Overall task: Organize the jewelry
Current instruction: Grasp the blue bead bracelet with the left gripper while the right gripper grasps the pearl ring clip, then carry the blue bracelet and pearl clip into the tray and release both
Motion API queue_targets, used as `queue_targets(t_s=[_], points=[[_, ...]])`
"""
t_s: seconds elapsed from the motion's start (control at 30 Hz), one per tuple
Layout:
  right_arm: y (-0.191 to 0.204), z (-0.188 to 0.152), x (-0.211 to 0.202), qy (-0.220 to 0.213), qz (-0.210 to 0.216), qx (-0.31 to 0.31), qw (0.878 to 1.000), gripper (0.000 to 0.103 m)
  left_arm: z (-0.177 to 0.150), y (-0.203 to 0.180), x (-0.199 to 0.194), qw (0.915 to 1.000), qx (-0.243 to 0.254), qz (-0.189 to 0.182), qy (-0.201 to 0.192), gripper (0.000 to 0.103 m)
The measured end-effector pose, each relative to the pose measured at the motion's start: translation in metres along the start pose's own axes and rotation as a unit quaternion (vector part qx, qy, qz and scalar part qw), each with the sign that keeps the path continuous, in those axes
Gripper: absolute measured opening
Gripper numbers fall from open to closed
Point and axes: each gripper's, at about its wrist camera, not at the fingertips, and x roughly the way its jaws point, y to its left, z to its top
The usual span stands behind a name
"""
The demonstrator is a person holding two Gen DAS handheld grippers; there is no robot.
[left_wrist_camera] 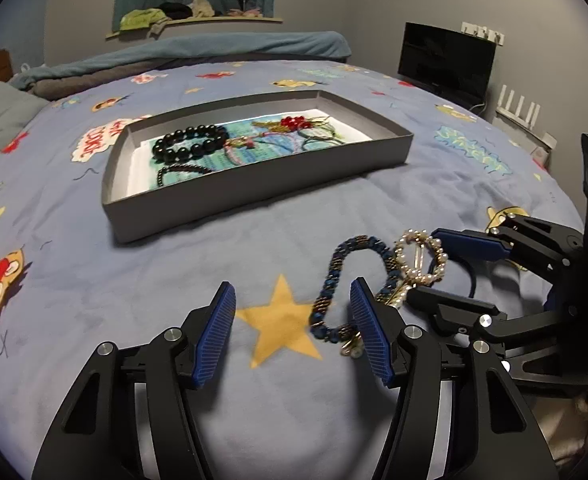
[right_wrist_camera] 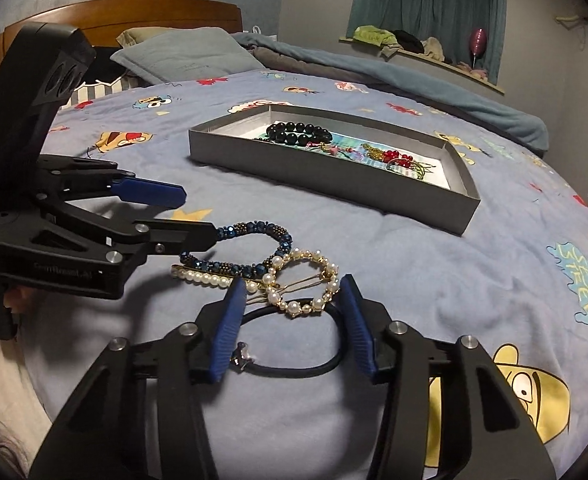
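Observation:
A blue beaded bracelet (left_wrist_camera: pixel 347 266) (right_wrist_camera: pixel 250 230) lies curled on the bedspread. It touches a round pearl hair clip (left_wrist_camera: pixel 423 258) (right_wrist_camera: pixel 307 280), a straight pearl clip (right_wrist_camera: pixel 204 278) and a black hair tie (right_wrist_camera: pixel 294 364). My left gripper (left_wrist_camera: pixel 292 294) (right_wrist_camera: pixel 198 214) is open and low over the bracelet's near loop. Its right pad (left_wrist_camera: pixel 367 320) is against the beads and its left pad stands well clear. My right gripper (right_wrist_camera: pixel 292 284) (left_wrist_camera: pixel 422 264) straddles the round pearl clip and the hair tie, with a gap showing on the left side. The grey tray (left_wrist_camera: pixel 254 188) (right_wrist_camera: pixel 313 178) holds black beads (left_wrist_camera: pixel 190 142) and red beads (left_wrist_camera: pixel 292 122).
Everything rests on a blue cartoon-print bedspread (left_wrist_camera: pixel 134 280). A pillow (right_wrist_camera: pixel 186 54) and a wooden headboard (right_wrist_camera: pixel 134 10) lie beyond it, with a rolled blanket (left_wrist_camera: pixel 214 46) at the far edge. A dark monitor (left_wrist_camera: pixel 445 58) stands to the right. The two grippers are close together.

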Motion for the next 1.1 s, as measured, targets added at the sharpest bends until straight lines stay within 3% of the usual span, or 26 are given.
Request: queue_targets(t_s=[0.13, 0.2, 0.4, 0.6, 0.77, 0.9, 0.97, 1.1], points=[[-0.007, 0.001, -0.005, -0.007, 0.012, 0.021, 1.0, 0.048, 0.001, -0.005, 0.001, 1.0, 0.007, -0.006, -0.003, 0.059], [-0.012, 0.001, -0.009, -0.012, 0.01, 0.034, 0.999, 0.048, 0.002, -0.009, 0.005, 0.9999, 0.014, -0.004, 0.001, 0.049], [-0.034, 0.001, -0.009, -0.007, -0.026, 0.069, 0.997, 0.048, 0.004, -0.013, 0.014, 0.9996, 0.027, 0.001, 0.008, 0.04], [-0.038, 0.0, -0.005, 0.001, -0.034, 0.068, 0.997, 0.048, 0.005, -0.021, 0.019, 0.999, 0.044, 0.009, 0.008, 0.028], [-0.035, 0.002, 0.0, 0.003, -0.037, 0.063, 0.997, 0.06, 0.005, -0.027, 0.024, 0.9978, 0.061, 0.023, 0.011, 0.019], [-0.037, 0.003, 0.002, 0.003, -0.04, 0.069, 0.997, 0.059, 0.004, -0.027, 0.024, 0.9977, 0.061, 0.028, 0.011, 0.008], [-0.038, 0.003, 0.002, 0.004, -0.045, 0.071, 0.996, 0.05, 0.004, -0.027, 0.022, 0.9977, 0.061, 0.029, 0.009, 0.008], [-0.04, 0.003, -0.003, -0.003, -0.044, 0.078, 0.996, 0.05, 0.006, -0.026, 0.013, 0.9973, 0.062, 0.036, -0.011, 0.008]])
